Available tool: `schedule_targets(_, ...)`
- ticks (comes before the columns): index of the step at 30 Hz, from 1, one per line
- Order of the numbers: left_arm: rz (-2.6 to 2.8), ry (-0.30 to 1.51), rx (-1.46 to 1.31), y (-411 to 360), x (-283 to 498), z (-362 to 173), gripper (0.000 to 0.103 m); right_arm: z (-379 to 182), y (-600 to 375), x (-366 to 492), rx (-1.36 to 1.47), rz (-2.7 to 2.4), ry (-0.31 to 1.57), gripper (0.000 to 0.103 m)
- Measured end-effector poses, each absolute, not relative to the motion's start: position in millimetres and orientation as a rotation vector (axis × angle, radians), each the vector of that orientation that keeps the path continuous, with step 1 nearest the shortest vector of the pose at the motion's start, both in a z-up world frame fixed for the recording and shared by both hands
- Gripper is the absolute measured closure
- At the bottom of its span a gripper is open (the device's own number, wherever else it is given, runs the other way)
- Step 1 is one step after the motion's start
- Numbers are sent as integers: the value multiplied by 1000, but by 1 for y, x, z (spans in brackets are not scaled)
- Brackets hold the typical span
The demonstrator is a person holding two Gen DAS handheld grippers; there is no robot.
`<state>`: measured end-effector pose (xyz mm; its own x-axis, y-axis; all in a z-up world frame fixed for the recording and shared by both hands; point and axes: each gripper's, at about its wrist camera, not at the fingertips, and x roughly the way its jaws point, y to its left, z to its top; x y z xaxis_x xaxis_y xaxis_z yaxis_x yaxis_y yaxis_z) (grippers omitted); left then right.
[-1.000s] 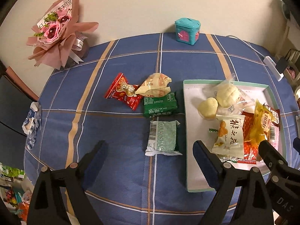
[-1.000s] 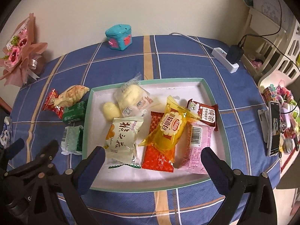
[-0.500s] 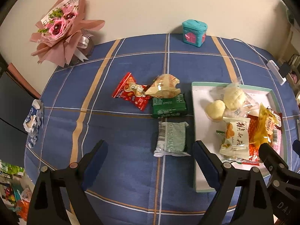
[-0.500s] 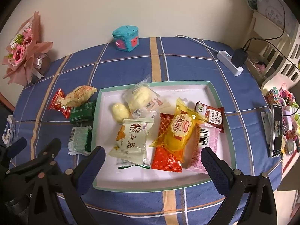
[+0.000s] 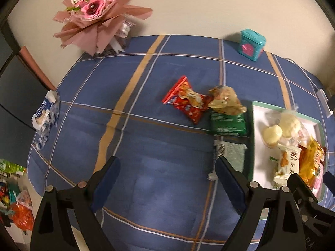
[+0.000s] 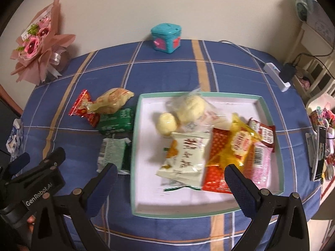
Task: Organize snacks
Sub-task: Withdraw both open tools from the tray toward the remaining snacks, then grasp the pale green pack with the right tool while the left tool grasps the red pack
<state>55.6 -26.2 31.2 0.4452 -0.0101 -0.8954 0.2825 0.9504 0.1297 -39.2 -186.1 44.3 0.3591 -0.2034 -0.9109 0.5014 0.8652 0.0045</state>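
Note:
A white tray with a green rim (image 6: 270,113) (image 5: 256,138) holds several wrapped snacks: pale buns (image 6: 190,106), a white packet (image 6: 184,156), a red packet (image 6: 217,146), a yellow packet (image 6: 238,144), a pink packet (image 6: 261,163). Left of the tray on the blue cloth lie a red packet (image 5: 186,101) (image 6: 83,106), a beige packet (image 5: 225,100) (image 6: 113,102), a dark green packet (image 5: 228,123) (image 6: 117,120) and a pale green packet (image 5: 230,156) (image 6: 113,153). My left gripper (image 5: 167,177) is open and empty above bare cloth. My right gripper (image 6: 170,184) is open and empty above the tray's near side.
A pink flower bouquet (image 5: 98,14) (image 6: 39,44) stands at the back left. A teal box (image 5: 252,45) (image 6: 166,37) stands at the back. A crumpled blue-white wrapper (image 5: 45,113) lies at the left edge. A white power strip (image 6: 276,75) lies at the right, with clutter beyond.
The left gripper has swung left, so the snacks and tray slid right in its view. The right gripper has shifted left a little. Both stayed open and empty.

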Motion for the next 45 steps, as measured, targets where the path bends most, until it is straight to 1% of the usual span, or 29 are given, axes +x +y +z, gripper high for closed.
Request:
schedule_targets(15, -138, 1140, 256, -4, 100, 18, 11, 19, -163, 6, 274, -431, 1183, 0)
schedule_targets(30, -109, 1244, 237, 5, 127, -22, 11, -5, -150, 34, 291, -391, 1216, 0)
schedule_targets(31, -110, 1249, 228, 6, 128, -23, 11, -6, -150, 34, 295, -388, 1214, 2)
schedule_targets(32, -109, 1253, 221, 7, 128, -25, 11, -7, -150, 35, 303, -383, 1209, 9)
schedule_targets(34, -106, 1263, 208, 8, 131, -29, 11, -9, -148, 36, 316, -373, 1206, 19)
schedule_targets(36, -103, 1277, 195, 10, 134, -34, 11, -10, -144, 38, 319, -351, 1205, 25)
schedule_targets(38, -101, 1290, 185, 12, 138, -37, 11, -13, -141, 42, 315, -336, 1208, 36)
schedule_targets(40, -103, 1293, 173, 13, 141, -39, 11, -16, -137, 46, 313, -317, 1219, 40)
schedule_targets(45, -106, 1297, 134, 16, 151, -38, 11, -29, -131, 52, 318, -292, 1264, 41)
